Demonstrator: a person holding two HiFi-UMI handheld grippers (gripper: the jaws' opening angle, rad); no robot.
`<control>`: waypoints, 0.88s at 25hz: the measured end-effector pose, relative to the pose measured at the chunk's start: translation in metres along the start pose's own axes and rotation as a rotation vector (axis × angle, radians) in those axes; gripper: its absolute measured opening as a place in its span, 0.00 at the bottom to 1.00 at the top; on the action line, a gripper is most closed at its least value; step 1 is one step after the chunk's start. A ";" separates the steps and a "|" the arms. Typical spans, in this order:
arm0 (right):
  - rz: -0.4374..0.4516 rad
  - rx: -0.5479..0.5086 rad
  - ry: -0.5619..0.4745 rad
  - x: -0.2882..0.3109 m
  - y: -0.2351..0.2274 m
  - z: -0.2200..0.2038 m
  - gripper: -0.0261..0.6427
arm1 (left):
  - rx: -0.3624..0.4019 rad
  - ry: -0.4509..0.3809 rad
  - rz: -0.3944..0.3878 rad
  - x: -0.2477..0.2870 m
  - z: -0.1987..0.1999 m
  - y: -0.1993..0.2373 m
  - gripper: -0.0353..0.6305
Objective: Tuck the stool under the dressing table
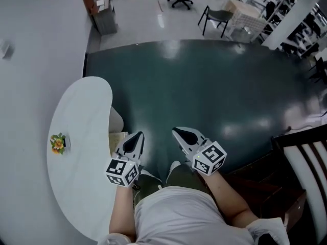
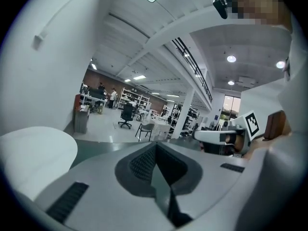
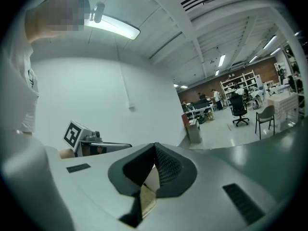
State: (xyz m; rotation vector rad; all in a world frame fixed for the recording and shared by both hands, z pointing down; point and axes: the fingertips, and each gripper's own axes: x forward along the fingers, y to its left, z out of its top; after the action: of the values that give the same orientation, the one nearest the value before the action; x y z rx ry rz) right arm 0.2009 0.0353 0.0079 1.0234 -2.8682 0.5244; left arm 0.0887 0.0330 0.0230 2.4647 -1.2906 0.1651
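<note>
Well, both tools sat high against the torso. The left gripper [image 1: 138, 136] had its jaws pressed together on nothing, and the right gripper [image 1: 178, 132] beside it was closed and empty too. Just below and left of the left gripper's tip, a pale rounded seat that I took for the stool [image 1: 117, 122] showed from beneath the edge of the white dressing table [image 1: 82, 111], mostly under it as far as I could judge. Farther left on the tabletop stood a small flower ornament [image 1: 57, 143]. If the stool needed more, I reckoned both closed tips should go low against its near side and push evenly, square to the table, so it slid without twisting or jolting the ornament. Ahead lay dark green floor [image 1: 214, 96].
</note>
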 end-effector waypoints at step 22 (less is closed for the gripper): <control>0.010 -0.137 -0.103 -0.030 0.032 0.058 0.05 | 0.068 -0.124 -0.063 -0.028 0.062 -0.027 0.05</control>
State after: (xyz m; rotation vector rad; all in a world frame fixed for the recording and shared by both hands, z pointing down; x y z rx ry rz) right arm 0.2082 0.0570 -0.0607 1.0445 -2.9508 0.2778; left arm 0.0909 0.0468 -0.0495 2.6060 -1.2737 0.0418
